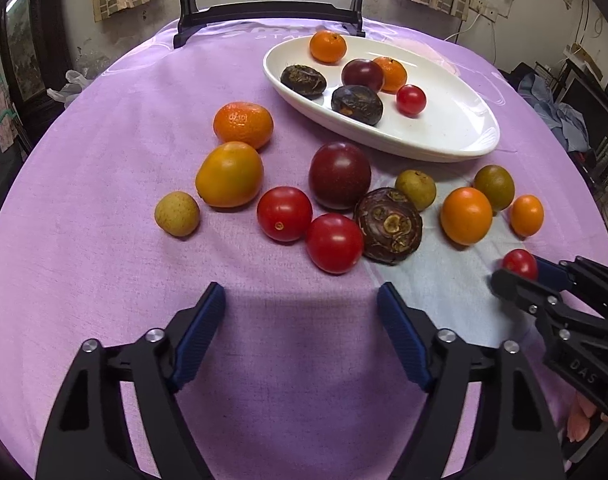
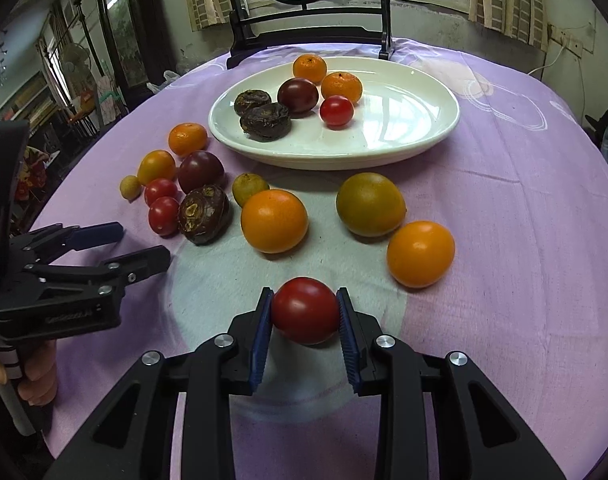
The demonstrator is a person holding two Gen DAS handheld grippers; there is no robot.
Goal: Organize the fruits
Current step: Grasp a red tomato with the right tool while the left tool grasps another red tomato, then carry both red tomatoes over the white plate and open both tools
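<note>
My right gripper [image 2: 305,308] is shut on a red cherry tomato [image 2: 305,310], low over the purple cloth; it also shows in the left wrist view [image 1: 520,265]. My left gripper [image 1: 301,302] is open and empty, just short of two red tomatoes [image 1: 310,230] and a dark round fruit [image 1: 388,225]. A white oval plate [image 2: 404,132] at the back holds two oranges, a dark plum, a red tomato and two wrinkled dark fruits. Several loose fruits lie between the plate and the grippers: oranges [image 2: 274,221], a green-brown fruit [image 2: 370,204], a plum [image 1: 339,175].
A dark wooden stand [image 2: 308,36] with a round painted panel sits at the table's far edge behind the plate. The round table is covered with a purple cloth [image 2: 524,200]. Room clutter surrounds the table.
</note>
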